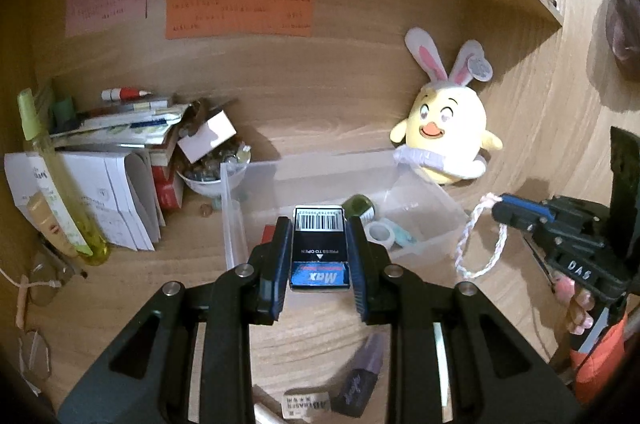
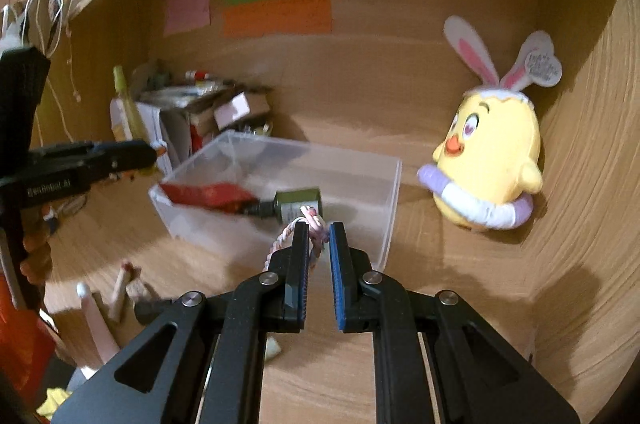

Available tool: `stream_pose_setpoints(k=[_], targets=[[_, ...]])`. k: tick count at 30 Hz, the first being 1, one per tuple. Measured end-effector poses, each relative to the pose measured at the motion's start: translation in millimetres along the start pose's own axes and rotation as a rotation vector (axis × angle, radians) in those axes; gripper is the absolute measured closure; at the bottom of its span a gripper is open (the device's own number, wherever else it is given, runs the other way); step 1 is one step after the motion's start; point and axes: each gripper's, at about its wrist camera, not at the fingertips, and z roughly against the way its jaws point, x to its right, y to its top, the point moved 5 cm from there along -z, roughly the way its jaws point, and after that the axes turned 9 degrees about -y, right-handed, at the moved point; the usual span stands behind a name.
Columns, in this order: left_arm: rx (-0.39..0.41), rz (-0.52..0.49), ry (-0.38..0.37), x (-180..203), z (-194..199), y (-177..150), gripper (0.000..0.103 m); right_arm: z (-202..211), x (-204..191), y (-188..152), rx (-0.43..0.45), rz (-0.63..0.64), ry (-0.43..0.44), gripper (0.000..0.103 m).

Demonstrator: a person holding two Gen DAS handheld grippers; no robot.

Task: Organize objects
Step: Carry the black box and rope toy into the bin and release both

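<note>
Above the near edge of the clear plastic bin (image 1: pixel 424 220) we grasp a black staple box (image 1: pixel 320 248) in our left gripper (image 1: pixel 320 244), its barcode end pointing away and the blue label nearest us; our right gripper (image 2: pixel 319 236) is clenched on a pink-and-white braided cord loop (image 1: pixel 478 244), which dangles from the fingertips just right of the bin; inside the bin we see a red packet (image 2: pixel 208 195), a dark green bottle (image 2: pixel 298 203) lying on its side and a roll of pale tape (image 1: pixel 380 234); behind the bin's right corner a yellow chick plush (image 1: pixel 444 131) with rabbit ears leans against the wooden back wall; on the desk (image 1: pixel 320 336) to the left stand stacked papers (image 1: pixel 116 191) and a bowl (image 1: pixel 208 179) of small items
</note>
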Motion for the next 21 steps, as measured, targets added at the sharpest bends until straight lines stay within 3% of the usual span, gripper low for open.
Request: stream_pose_setpoints(k=[11, 21], targets=[[0.009, 0.031, 0.048, -18.1, -24.7, 10.1, 0.076, -22.1, 4.1, 34.0, 0.042, -0.080, -0.003, 0.094], [-0.029, 0.087, 0.042, -43.5, -53.5, 3.3, 0.076, -69.0, -4.0, 28.9, -0.040, -0.097, 0.008, 0.094]])
